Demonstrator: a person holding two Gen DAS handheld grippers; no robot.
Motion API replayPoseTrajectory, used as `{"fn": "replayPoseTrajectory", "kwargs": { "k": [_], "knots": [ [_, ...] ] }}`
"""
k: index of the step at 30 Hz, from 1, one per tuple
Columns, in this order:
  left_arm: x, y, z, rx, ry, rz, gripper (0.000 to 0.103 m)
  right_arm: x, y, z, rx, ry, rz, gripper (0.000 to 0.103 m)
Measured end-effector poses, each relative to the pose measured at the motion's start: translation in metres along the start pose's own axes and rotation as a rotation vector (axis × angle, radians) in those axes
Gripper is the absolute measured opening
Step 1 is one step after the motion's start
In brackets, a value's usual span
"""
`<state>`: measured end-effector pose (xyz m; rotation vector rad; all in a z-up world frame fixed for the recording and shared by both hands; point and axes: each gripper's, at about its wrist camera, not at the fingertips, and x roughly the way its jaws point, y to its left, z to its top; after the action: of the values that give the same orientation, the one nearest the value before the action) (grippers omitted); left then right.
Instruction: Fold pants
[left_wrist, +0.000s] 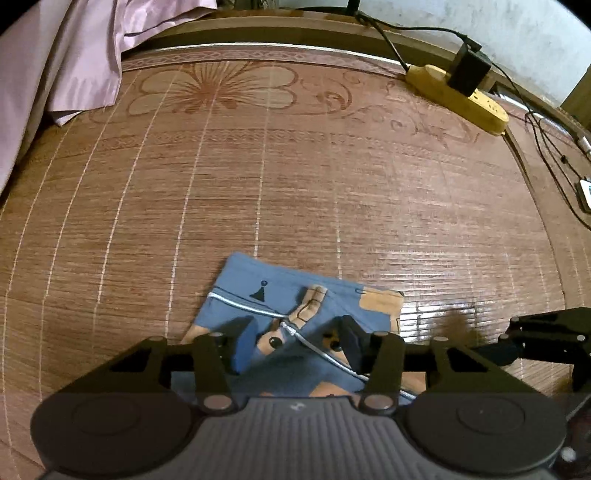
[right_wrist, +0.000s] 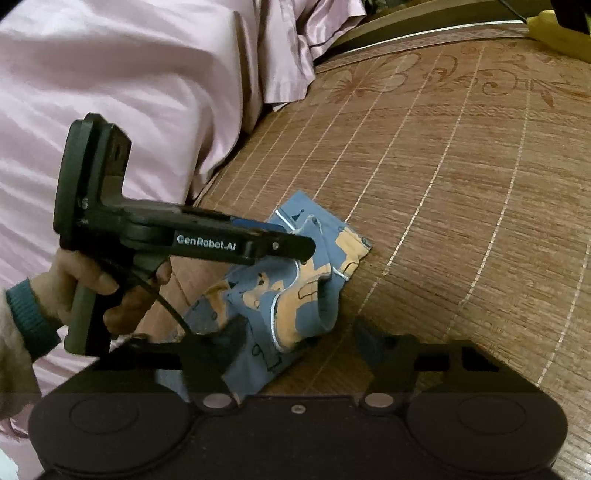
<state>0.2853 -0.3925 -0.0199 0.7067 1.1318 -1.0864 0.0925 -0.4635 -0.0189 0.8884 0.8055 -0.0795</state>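
Woven reddish bamboo mat carries small blue cotton pants with orange print, bunched, silver-trimmed. Left gripper fingers spread over them; right gripper released beside. Right view adds pink satin bedding.

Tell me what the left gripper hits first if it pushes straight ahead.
Probably the pants. The left gripper is open, its fingers hang over the blue cloth, and it seems to angle down toward it. Past the pants lies only bare mat. Height above the cloth is unclear.
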Motion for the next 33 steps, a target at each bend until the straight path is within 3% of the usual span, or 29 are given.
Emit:
{"fn": "replayPoseTrajectory", "kwargs": {
  "k": [4,6,8,18,25,31,33],
  "knots": [
    [0.000,-0.001,0.000,-0.024,0.001,0.001,0.036,-0.001,-0.005,0.000,0.046,-0.033,-0.015,0.036],
    [-0.002,-0.002,-0.001,-0.025,-0.008,0.020,0.021,-0.002,-0.008,0.001,0.062,-0.045,-0.025,0.020],
    [-0.006,-0.003,-0.003,-0.031,-0.031,0.036,0.018,-0.004,-0.007,0.001,0.052,-0.053,-0.038,0.008],
    [-0.038,-0.005,-0.018,-0.083,-0.195,0.105,0.015,-0.007,0.017,0.003,-0.134,-0.115,-0.082,0.004],
    [-0.048,0.007,-0.019,-0.196,-0.320,0.179,0.015,0.001,0.033,0.027,-0.299,-0.266,-0.150,0.004],
    [-0.021,0.025,-0.018,-0.269,-0.284,0.153,0.017,0.022,0.026,0.024,-0.316,-0.243,-0.210,0.004],
    [-0.011,0.029,-0.016,-0.283,-0.264,0.155,0.024,0.029,0.028,0.022,-0.324,-0.223,-0.240,0.010]
  ]
}}
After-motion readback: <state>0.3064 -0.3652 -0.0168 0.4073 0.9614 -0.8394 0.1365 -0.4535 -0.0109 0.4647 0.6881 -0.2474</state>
